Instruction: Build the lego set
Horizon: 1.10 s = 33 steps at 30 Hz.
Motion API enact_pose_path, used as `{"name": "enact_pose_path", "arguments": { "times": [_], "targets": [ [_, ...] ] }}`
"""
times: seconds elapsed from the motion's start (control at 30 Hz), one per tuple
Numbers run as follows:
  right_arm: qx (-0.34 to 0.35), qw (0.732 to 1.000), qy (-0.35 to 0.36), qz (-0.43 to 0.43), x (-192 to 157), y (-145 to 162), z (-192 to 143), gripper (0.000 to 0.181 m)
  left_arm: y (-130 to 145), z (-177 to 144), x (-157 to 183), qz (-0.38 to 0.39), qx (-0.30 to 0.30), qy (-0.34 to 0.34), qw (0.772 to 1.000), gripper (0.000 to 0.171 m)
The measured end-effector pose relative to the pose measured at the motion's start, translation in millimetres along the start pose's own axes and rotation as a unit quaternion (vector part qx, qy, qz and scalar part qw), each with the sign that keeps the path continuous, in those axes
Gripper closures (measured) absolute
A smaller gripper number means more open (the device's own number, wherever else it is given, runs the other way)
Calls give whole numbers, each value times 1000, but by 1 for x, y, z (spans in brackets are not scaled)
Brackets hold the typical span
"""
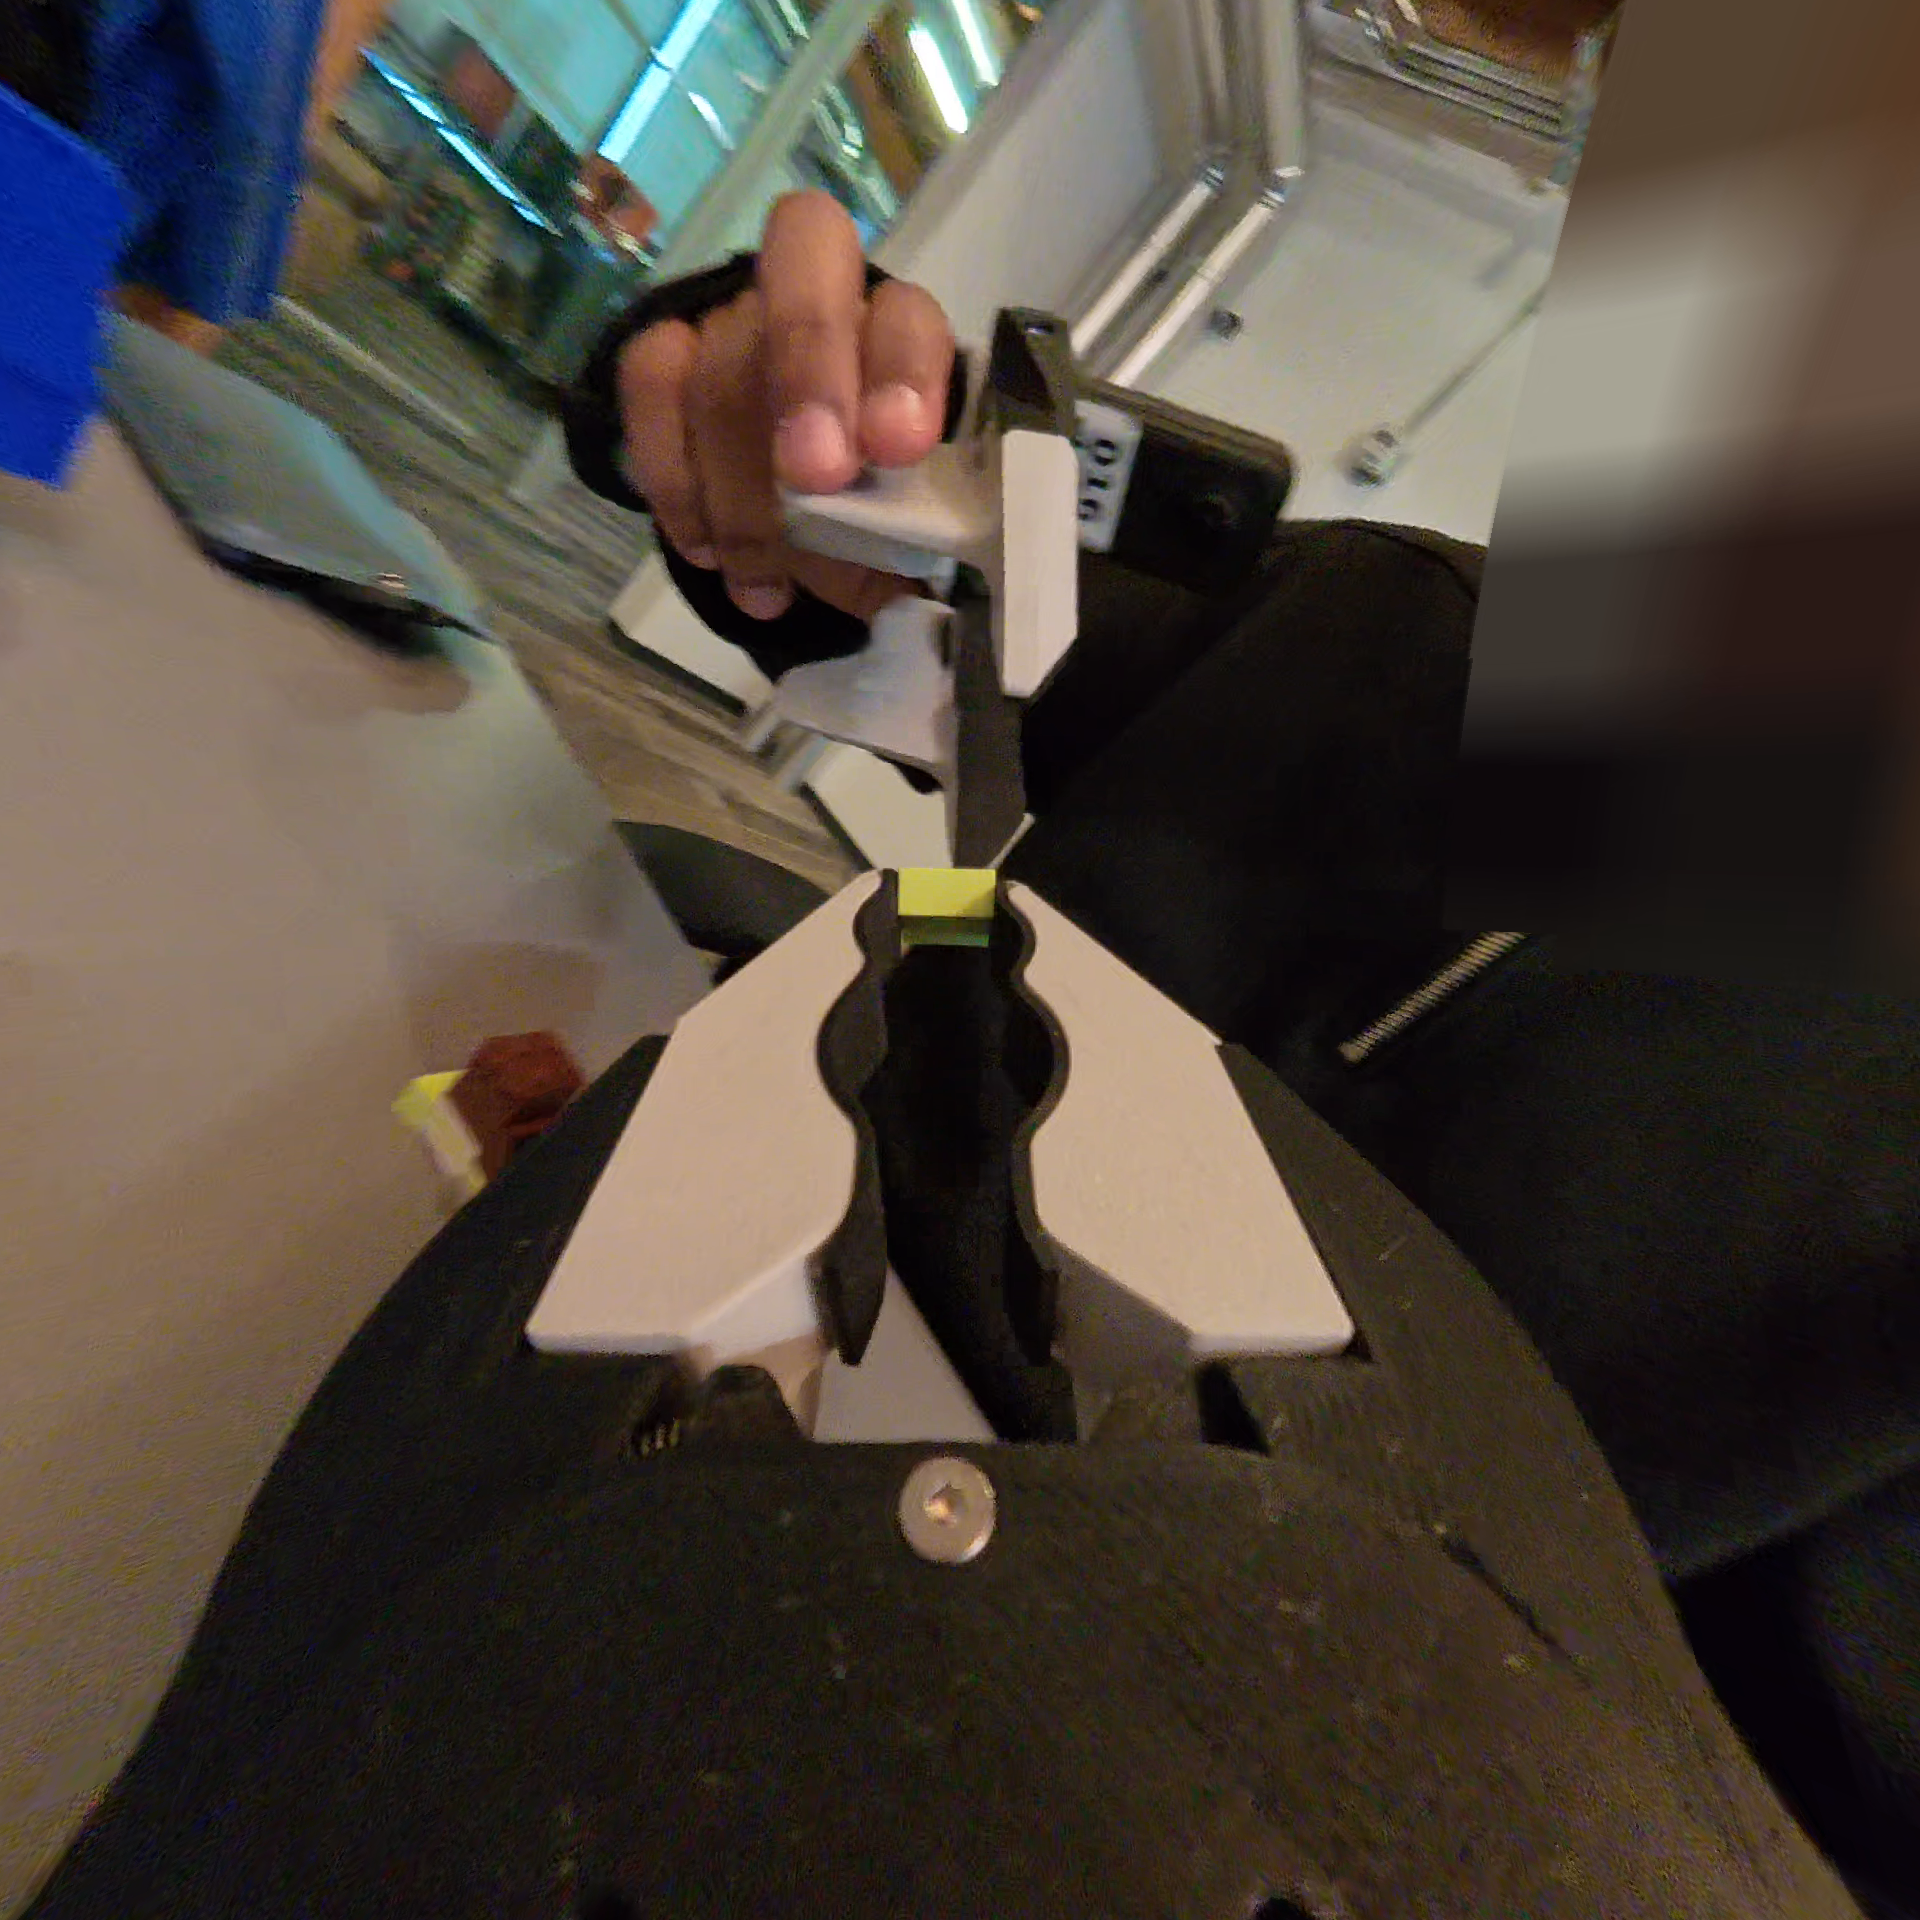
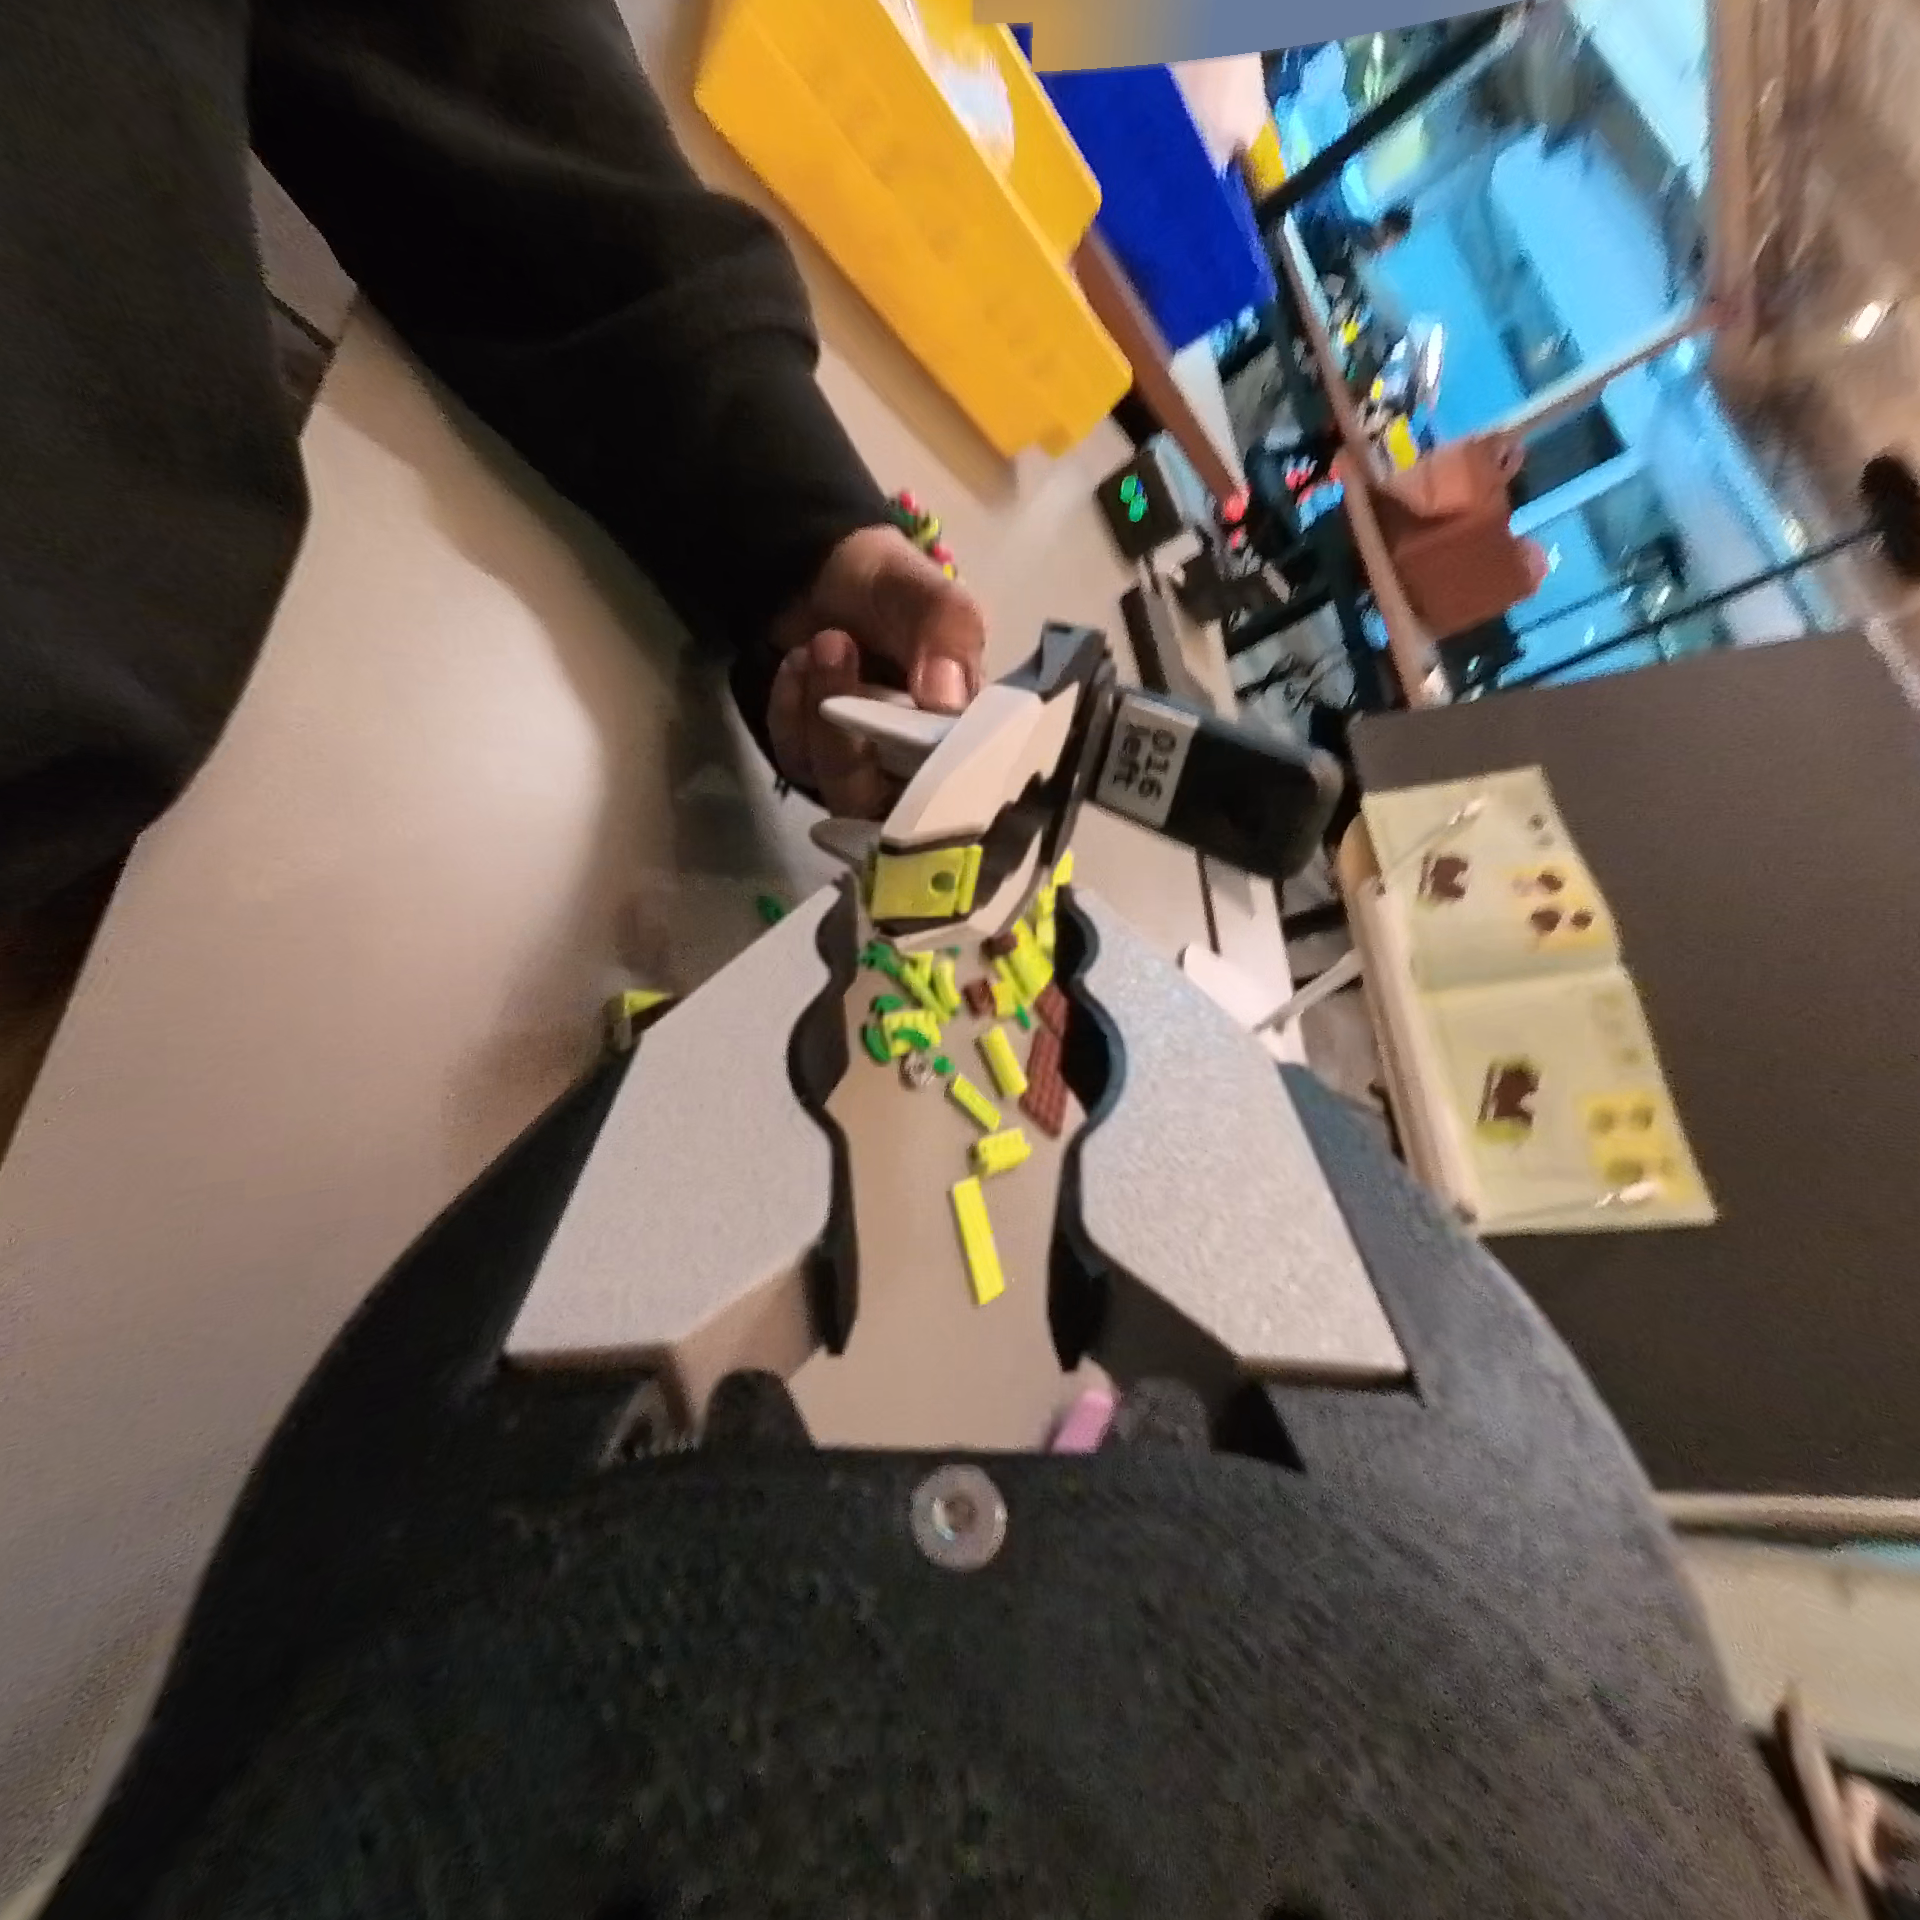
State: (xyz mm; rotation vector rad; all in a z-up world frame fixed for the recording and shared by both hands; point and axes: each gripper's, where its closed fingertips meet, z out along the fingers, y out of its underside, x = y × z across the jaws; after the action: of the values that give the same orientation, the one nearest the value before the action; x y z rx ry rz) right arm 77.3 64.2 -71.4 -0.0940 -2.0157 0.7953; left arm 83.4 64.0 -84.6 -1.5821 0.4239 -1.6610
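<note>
Numbered label [image 2: 1143, 767] on left gripper [image 2: 925, 883]

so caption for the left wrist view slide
Left gripper pinches a lime lego piece, the right gripper just beyond it.

Each hand-held gripper [image 1: 943, 899] is showing pale grey wedge fingers [image 1: 727, 1143] lined with wavy black pads on a rough black body with a silver screw [image 1: 945, 1509]. The person is wearing a black sleeve [image 2: 540, 260].
</note>
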Motion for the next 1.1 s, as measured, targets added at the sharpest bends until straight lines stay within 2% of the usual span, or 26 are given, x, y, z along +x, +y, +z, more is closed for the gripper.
{"name": "enact_pose_path", "arguments": {
  "times": [0.07, 0.13, 0.27, 0.5, 0.7, 1.1],
  "targets": [
    [20, 1000, -18, -5, -3, -9, 2, 148, 3, 6, 15, -1, -13, 38, 999, 159],
    [17, 998, -60, 32, -9, -11, 6, 143, 5, 12, 24, -3, -22, 61, 998, 159],
    [27, 988, -128, 88, -20, -18, 7, 141, 8, 17, 27, -7, -26, 76, 997, 159],
    [28, 987, -133, 91, -21, -19, 12, 146, 12, 21, 28, -15, -30, 92, 995, 159],
    [36, 985, -142, 93, -23, -21, 11, 156, 12, 23, 30, -18, -29, 103, 994, 159],
    [27, 986, -140, 87, -23, -21, 13, 158, 11, 21, 30, -22, -18, 114, 993, 158]
  ]
}}
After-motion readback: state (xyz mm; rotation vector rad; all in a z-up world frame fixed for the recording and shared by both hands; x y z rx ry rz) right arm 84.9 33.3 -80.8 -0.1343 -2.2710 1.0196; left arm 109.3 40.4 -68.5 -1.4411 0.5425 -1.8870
